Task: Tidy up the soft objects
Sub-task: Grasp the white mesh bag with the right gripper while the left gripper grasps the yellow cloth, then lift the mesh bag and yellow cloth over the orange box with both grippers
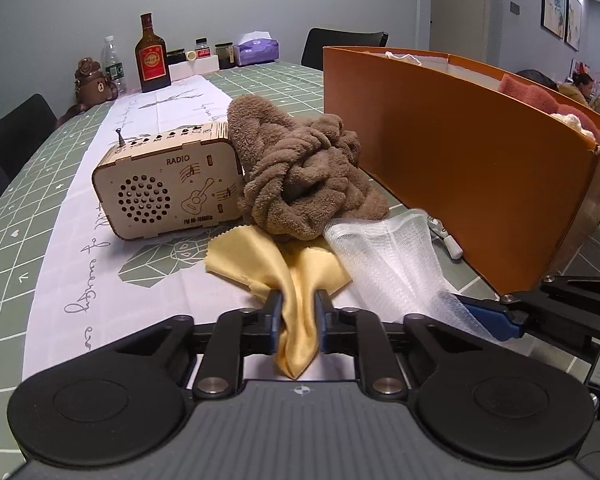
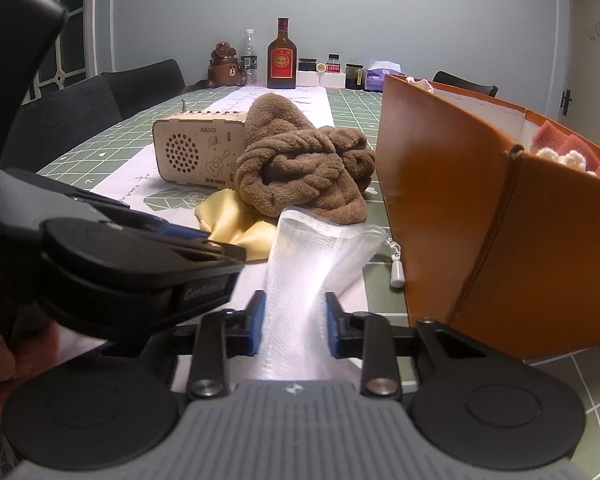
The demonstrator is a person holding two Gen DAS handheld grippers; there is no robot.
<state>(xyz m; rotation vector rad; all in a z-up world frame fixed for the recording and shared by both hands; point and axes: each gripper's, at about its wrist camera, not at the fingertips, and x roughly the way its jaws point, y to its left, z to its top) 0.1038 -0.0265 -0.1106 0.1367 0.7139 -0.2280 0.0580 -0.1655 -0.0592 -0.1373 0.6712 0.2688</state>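
A yellow satin cloth (image 1: 256, 256) lies on the white table runner, and my left gripper (image 1: 297, 300) is shut on its near corner. To its right lies a white mesh bag (image 1: 384, 252), whose near end is pinched in my right gripper (image 2: 296, 304), shut on it. The right gripper (image 1: 496, 312) also shows at the right of the left wrist view. Behind both cloths sits a knotted brown towel (image 2: 304, 172). An orange bag (image 2: 452, 208) stands at the right with red and cream soft items (image 2: 568, 152) inside.
A wooden radio box (image 1: 168, 188) stands left of the towel. A white toggle on a cord (image 2: 396, 268) lies by the orange bag. Bottles, jars, a bear figure and a tissue box (image 2: 380, 76) line the far table edge. Dark chairs (image 2: 140, 84) surround the table.
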